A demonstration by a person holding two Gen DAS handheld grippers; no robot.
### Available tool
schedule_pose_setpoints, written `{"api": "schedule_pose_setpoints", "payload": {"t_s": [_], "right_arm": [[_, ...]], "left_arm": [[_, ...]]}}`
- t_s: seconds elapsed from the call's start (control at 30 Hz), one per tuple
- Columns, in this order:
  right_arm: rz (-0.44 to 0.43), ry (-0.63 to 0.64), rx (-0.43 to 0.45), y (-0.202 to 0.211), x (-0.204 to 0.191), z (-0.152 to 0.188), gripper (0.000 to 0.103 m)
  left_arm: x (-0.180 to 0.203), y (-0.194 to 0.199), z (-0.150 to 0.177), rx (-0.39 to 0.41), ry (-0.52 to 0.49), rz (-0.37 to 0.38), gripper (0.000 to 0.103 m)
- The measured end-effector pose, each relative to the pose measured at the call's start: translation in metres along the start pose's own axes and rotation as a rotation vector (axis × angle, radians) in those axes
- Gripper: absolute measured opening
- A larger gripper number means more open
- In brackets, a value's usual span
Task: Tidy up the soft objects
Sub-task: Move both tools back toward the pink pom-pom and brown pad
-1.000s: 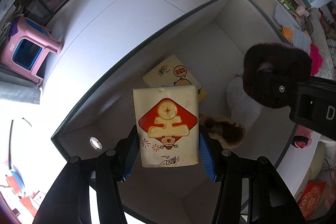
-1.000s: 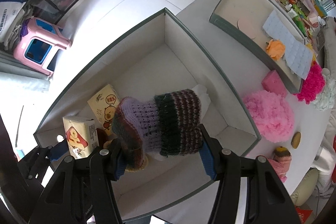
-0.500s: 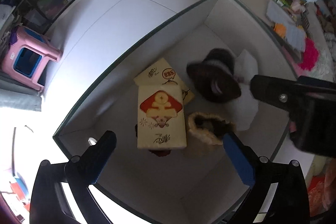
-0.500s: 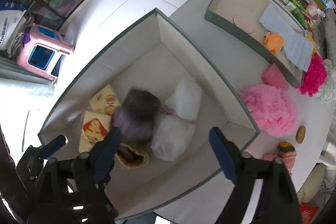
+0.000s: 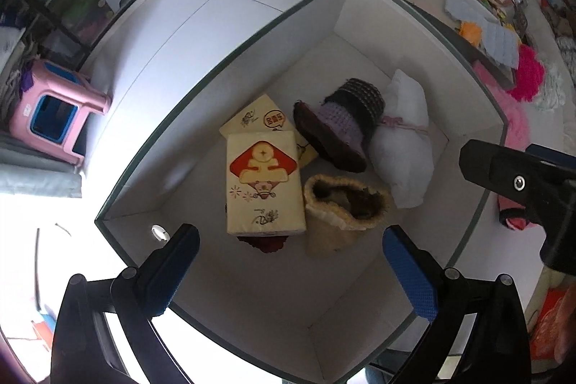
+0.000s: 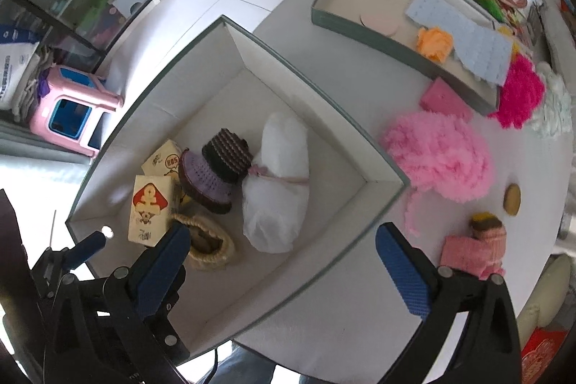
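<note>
Yarn [image 6: 440, 156] lies beside box [image 6: 381, 170].

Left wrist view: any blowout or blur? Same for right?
Left wrist view: floor blown out white at lower left beside the box; tissue pack sharp; strong fisheye bend. Right wrist view: even light, pink fluff slightly soft, rim dark.

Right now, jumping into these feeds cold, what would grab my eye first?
The white box dominates both views, holding a tissue pack stacked on another, a purple knit hat, a white bag and a beige knit pouch packed close together. Both the left gripper and right gripper hang over it with jaws wide and nothing between them. Next comes the pink fluff on the table just outside the box's right wall.
</note>
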State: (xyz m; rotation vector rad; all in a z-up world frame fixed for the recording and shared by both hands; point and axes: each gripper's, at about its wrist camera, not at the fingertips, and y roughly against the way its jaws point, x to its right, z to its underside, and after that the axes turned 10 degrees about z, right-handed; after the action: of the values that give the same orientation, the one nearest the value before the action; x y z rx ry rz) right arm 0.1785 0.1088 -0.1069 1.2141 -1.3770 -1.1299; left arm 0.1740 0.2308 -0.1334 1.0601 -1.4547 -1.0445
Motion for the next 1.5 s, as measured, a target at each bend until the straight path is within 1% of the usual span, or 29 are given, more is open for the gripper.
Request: {"api": "schedule_pose_setpoints", "payload": {"t_s": [0.23, 0.3, 0.47, 0.6, 0.7, 0.83, 1.0, 1.07, 1.17, 1.37, 1.47, 1.5], "right_arm": [[-0.015, -0.063, 0.001, 0.006, 0.022, 0.016, 0.103], [-0.020, -0.089, 0.004, 0.008, 0.033, 0.021, 0.103], [-0.031, -0.161, -0.002, 0.010, 0.065, 0.038, 0.103], [-0.024, -0.241, -0.013, 0.007, 0.099, 0.060, 0.103], [-0.019, -0.330, -0.036, 0.001, 0.133, 0.082, 0.103], [-0.021, -0.430, -0.055, -0.006, 0.172, 0.110, 0.103], [-0.012, -0.555, -0.082, -0.017, 0.221, 0.143, 0.103], [-0.015, -0.602, -0.093, -0.021, 0.239, 0.155, 0.103], [-0.017, -0.645, -0.101, -0.027, 0.258, 0.166, 0.103], [-0.026, -0.713, -0.129, -0.045, 0.289, 0.174, 0.103], [-0.037, -0.726, -0.135, -0.053, 0.299, 0.170, 0.103], [-0.040, -0.726, -0.133, -0.055, 0.302, 0.166, 0.103]], "left_arm": [[0.024, 0.006, 0.002, 0.000, -0.071, -0.022, 0.102], [0.030, 0.007, 0.001, -0.003, -0.092, -0.021, 0.102], [0.061, 0.009, -0.001, -0.002, -0.172, -0.015, 0.102], [0.091, 0.008, -0.003, -0.007, -0.238, -0.009, 0.102], [0.116, 0.008, -0.004, -0.010, -0.289, 0.003, 0.102], [0.160, 0.006, -0.009, 0.001, -0.380, 0.012, 0.102], [0.215, -0.001, -0.028, 0.021, -0.470, 0.010, 0.102], [0.234, -0.009, -0.037, 0.018, -0.486, 0.006, 0.102], [0.256, -0.023, -0.054, -0.002, -0.460, 0.024, 0.102], [0.275, -0.063, -0.089, -0.066, -0.329, 0.057, 0.102], [0.282, -0.083, -0.103, -0.082, -0.318, 0.018, 0.102], [0.282, -0.088, -0.105, -0.090, -0.312, 0.016, 0.102]]}}
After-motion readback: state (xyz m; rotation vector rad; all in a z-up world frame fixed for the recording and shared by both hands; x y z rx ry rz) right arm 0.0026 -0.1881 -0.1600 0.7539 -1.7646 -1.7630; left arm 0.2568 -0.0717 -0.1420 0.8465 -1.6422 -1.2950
